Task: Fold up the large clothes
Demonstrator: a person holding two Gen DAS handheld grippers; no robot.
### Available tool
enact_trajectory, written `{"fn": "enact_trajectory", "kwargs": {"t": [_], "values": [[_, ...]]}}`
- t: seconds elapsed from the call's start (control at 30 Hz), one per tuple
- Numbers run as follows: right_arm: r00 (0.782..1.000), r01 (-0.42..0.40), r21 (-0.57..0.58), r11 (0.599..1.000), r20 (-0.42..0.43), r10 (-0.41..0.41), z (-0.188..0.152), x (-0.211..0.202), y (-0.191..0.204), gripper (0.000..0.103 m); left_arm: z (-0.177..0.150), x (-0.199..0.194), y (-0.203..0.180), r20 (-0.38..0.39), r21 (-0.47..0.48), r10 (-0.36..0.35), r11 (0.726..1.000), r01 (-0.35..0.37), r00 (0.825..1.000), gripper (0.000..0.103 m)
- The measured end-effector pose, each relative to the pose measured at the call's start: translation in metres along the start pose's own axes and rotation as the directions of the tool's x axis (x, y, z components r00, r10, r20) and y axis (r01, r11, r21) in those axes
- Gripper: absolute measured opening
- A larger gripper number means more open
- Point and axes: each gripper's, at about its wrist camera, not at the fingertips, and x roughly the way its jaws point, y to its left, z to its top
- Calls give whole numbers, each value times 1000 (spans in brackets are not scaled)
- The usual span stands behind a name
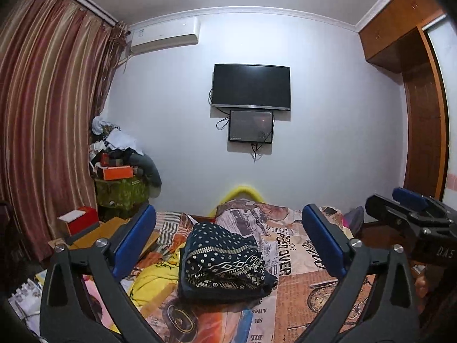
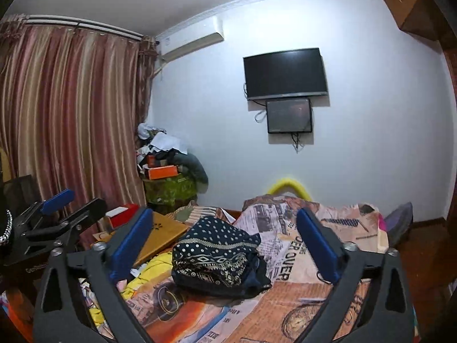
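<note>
While both claws stand wide open and empty above the bed, the folded garment, dark blue with a white dotted and diamond pattern, lies in a bundle on the newspaper-print sheet between and beyond their blue pads. Seen past the left claw, a yellow cloth lies just left of the garment; the right claw points slightly down at the same bundle.
</note>
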Motion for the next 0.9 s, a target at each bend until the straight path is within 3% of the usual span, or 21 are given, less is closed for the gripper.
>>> {"fn": "enact_trajectory", "kwargs": {"t": [0.9], "values": [[998,21,-24,999,-58,-22,-9,-1,4,103,-18,16,-5,-59,10,30,1000,-30,998,103]]}}
